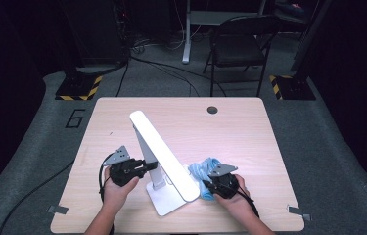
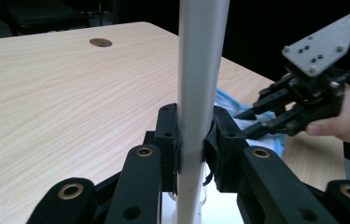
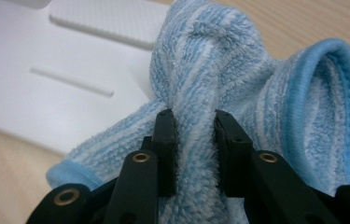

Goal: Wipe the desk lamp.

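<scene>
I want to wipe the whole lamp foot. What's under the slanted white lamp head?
Under the lamp head sit the lamp's flat base and one edge of the blue towel held by the right tongs. The base's middle is covered from above.

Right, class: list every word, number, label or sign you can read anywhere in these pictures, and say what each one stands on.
"6": a dark numeral on the grey carpeted floor, left of the light wooden table.
Nothing readable on the white desk lamp, the blue striped terry cloth or either gripper.
The yellow-and-black striped stand bases carry hazard stripes, no lettering.
</scene>
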`<state>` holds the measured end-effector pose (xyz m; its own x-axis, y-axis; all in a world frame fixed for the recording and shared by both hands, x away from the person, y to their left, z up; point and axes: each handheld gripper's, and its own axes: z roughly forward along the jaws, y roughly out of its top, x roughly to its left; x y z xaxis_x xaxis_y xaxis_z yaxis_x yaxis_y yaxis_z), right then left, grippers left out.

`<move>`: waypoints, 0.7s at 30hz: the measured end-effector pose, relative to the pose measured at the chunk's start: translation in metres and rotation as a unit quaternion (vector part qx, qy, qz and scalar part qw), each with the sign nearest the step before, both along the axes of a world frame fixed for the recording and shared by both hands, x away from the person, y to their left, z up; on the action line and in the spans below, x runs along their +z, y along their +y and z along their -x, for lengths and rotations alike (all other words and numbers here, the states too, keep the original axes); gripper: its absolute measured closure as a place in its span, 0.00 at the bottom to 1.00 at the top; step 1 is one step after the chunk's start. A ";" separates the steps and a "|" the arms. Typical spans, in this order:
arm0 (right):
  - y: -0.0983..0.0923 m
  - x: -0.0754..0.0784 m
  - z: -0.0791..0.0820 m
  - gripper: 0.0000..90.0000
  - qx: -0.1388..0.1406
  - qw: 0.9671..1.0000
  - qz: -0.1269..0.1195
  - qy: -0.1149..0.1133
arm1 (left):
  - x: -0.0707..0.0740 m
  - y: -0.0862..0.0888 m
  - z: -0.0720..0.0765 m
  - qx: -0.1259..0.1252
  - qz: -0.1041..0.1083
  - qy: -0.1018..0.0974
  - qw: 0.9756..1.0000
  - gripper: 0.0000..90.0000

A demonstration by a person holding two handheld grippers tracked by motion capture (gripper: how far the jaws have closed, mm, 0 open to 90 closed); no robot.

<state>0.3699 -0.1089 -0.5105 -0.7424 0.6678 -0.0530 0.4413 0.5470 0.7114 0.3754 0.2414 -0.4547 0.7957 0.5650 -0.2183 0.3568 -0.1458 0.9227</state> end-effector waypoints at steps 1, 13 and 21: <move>0.004 -0.001 -0.003 0.80 -0.007 1.000 -0.002 -0.002 | 0.000 0.000 0.000 -0.001 0.001 0.000 1.000 0.84; 0.037 -0.004 -0.057 0.79 -0.041 0.999 -0.028 0.003 | 0.000 0.001 -0.001 -0.011 0.003 0.001 1.000 0.85; 0.045 -0.005 -0.069 0.78 -0.051 0.998 -0.038 0.004 | 0.000 0.001 0.000 -0.005 0.001 -0.001 1.000 0.85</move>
<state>0.4390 -0.0642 -0.5157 -0.6701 0.7423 0.0062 0.4974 0.4428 0.7460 0.3756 0.2423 -0.4552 0.8017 0.5569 -0.2171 0.3528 -0.1476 0.9240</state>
